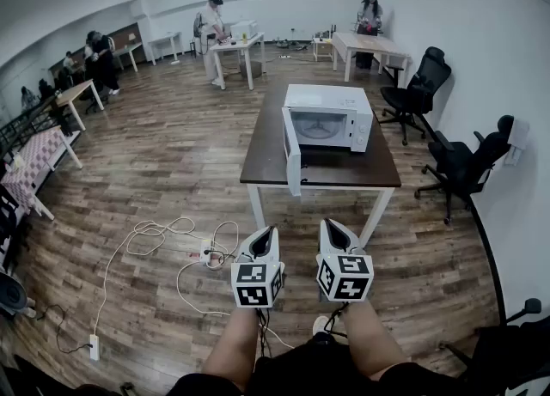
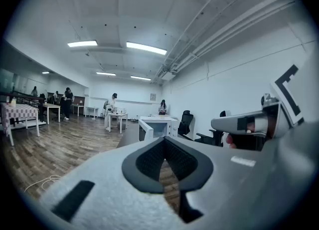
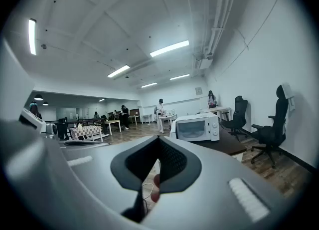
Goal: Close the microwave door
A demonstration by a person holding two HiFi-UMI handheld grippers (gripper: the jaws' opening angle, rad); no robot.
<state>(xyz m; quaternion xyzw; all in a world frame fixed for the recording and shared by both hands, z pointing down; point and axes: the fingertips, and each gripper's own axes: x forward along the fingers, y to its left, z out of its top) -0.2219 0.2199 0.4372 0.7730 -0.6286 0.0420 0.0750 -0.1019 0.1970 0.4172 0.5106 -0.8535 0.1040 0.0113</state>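
Note:
A white microwave (image 1: 329,117) stands on a dark brown table (image 1: 378,171) ahead of me. Its door (image 1: 292,155) hangs wide open, swung out toward me past the table's front edge. My left gripper (image 1: 272,231) and right gripper (image 1: 327,225) are held side by side, well short of the table, pointing at it. Both have their jaws together with nothing between them. In the left gripper view the microwave (image 2: 158,126) is small beyond the shut left gripper (image 2: 164,142), with its open door on the left. The right gripper view shows the microwave (image 3: 197,127) beyond the shut right gripper (image 3: 159,141).
Two black office chairs (image 1: 423,85) (image 1: 466,165) stand right of the table by the white wall. White cables and a power strip (image 1: 206,255) lie on the wood floor at the front left. Other tables (image 1: 239,49) with people at them stand at the back and left.

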